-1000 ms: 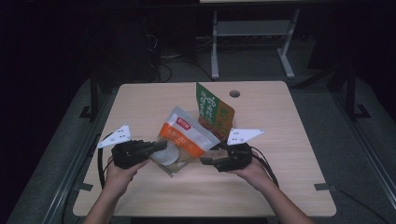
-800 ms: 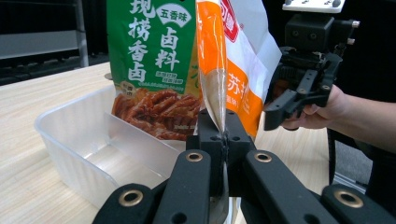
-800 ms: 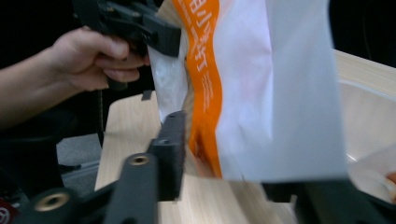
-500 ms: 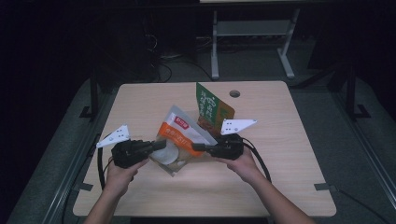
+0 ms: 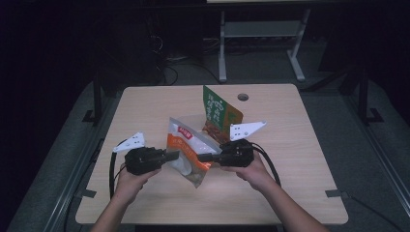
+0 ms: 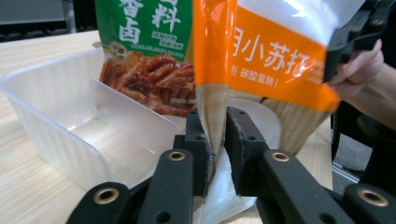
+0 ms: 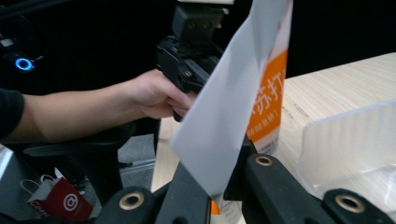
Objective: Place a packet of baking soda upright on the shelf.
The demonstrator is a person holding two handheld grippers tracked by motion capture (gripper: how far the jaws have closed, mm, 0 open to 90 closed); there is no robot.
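Left gripper [image 6: 215,135] jaws just easing apart, orange-and-white pouch [image 6: 261,60] edge between them, pads close on both sides, still pinching the film. Right gripper [image 7: 224,186] jaws together, clamped on the opposite edge of the same pouch [image 7: 224,116]. Pouch held up between both grippers over the table [image 5: 300,159], front centre, tilted, lower corner near the wood.

Writing on pouch: white Chinese characters on the orange band, "小苏打" readable, smaller line beneath too fine to read fully. Small red label near the top in high view, unreadable.

Behind it, one green snack bag [image 6: 149,51] standing upright in a clear plastic tray [image 6: 56,121]; large white characters "香卤" and "料" visible, photo of reddish-brown food below.

Counts: two grippers, two hands, two bags (one orange-white, one green), one clear tray, one table. High view: left gripper [image 5: 169,155] at pouch's left edge, right gripper [image 5: 205,157] at its right edge, pouch [image 5: 188,150] spanning between, green bag [image 5: 220,113] just behind and right. White three-cornered plate on top of each gripper. Red paper bag [image 7: 58,198] on the floor, white "@"-like logo.
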